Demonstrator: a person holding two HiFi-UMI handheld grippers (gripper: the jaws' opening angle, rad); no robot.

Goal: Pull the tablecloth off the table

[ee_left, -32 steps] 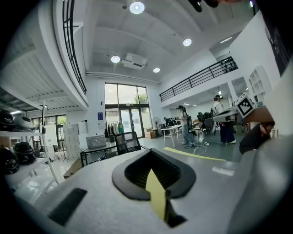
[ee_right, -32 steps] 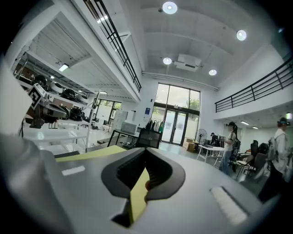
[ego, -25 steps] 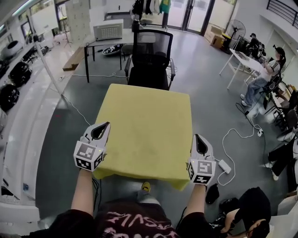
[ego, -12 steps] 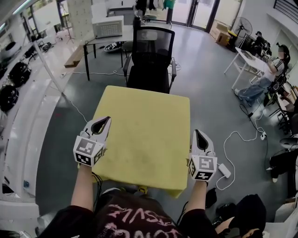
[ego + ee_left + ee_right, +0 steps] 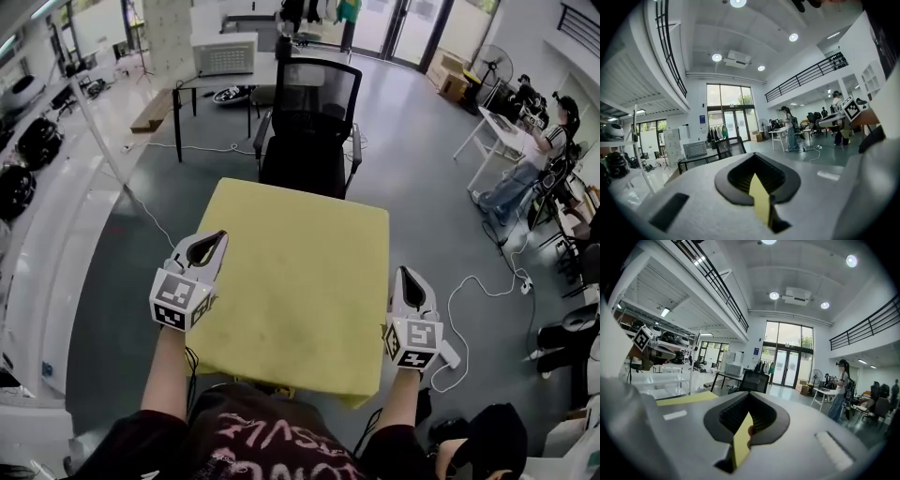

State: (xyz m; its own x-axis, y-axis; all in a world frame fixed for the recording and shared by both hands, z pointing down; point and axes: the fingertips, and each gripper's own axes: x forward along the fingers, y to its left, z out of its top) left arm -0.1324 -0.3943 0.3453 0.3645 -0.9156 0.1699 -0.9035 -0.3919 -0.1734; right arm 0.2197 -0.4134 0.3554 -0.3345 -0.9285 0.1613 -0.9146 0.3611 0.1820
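L gripper (image 5: 214,242) and R gripper (image 5: 406,279): both tongs are pressed together, each pinching the yellow tablecloth (image 5: 300,253). Each gripper's own view shows a yellow strip clamped between the pads, no gap. The grips sit on the cloth's left and right side edges, toward the near end and roughly symmetric. That's prob so the pull stays even and the cloth comes off w/o skewing. Both point away from the person, near level, so the pull runs back toward the body.

The cloth lies spread flat and looks taut between the two grips. Its near edge droops at the person's torso, near-right corner lowest. The table is fully covered (can't see it), so no telling how much cloth still rests on top. Judgement: pull under way, not done.

Room:
- Far edge is just in front of the black office chair (image 5: 309,122) and looks apart from it.
- Nothing stands on the cloth, so nothing to drag off.
- Left: bare grey floor (image 5: 122,281), free.
- Right: white cable (image 5: 466,284) and white power brick (image 5: 451,353) on the floor beside the R gripper (snag/trip risk if the cloth drops there).
- Desk (image 5: 202,84) and seated people (image 5: 525,173) are well apart, no issue.
- Main limit is the person's own body at the near edge, so prob step back or lift.
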